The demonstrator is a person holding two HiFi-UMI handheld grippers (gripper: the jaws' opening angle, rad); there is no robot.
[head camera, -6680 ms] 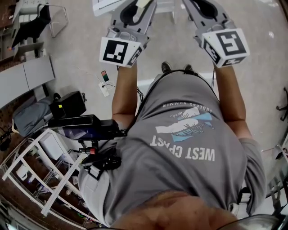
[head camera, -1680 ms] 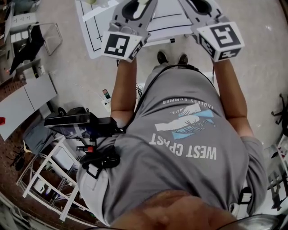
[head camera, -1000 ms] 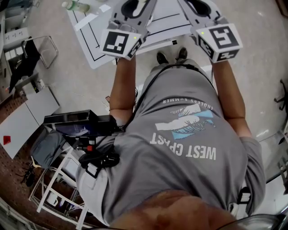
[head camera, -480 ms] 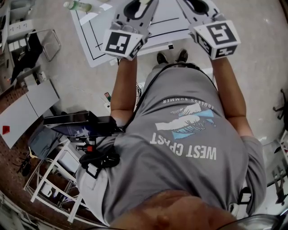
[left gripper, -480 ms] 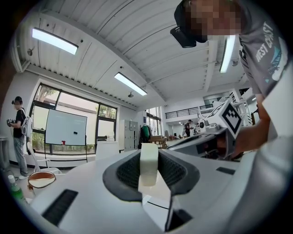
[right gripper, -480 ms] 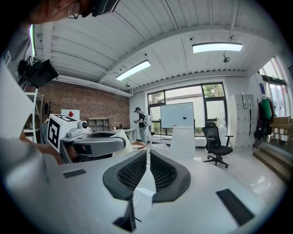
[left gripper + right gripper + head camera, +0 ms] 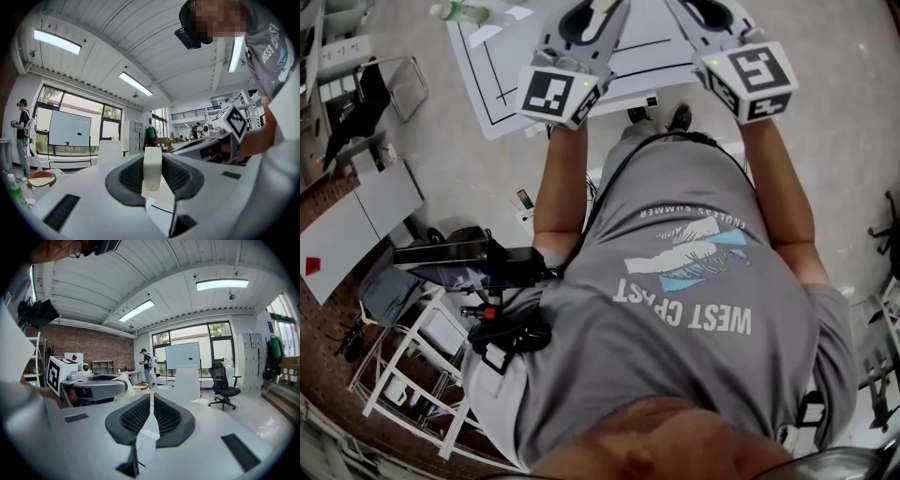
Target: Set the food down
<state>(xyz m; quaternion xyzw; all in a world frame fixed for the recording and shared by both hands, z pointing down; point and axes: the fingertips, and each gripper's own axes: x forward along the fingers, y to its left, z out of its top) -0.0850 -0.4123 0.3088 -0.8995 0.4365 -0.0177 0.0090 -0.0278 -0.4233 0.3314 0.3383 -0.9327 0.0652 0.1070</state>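
The left gripper (image 7: 153, 158) clamps a pale, cream-white block of food (image 7: 152, 174), upright and smooth-sided, perhaps tofu. The right gripper (image 7: 151, 414) has its jaws pressed together on nothing.

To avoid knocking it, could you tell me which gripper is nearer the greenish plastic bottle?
Left. The left gripper is to the right of the greenish plastic bottle; the right gripper is farther right, beyond the left one.

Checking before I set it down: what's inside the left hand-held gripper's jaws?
A pale block, clamped upright in the left hand-held gripper; its far side is hidden.
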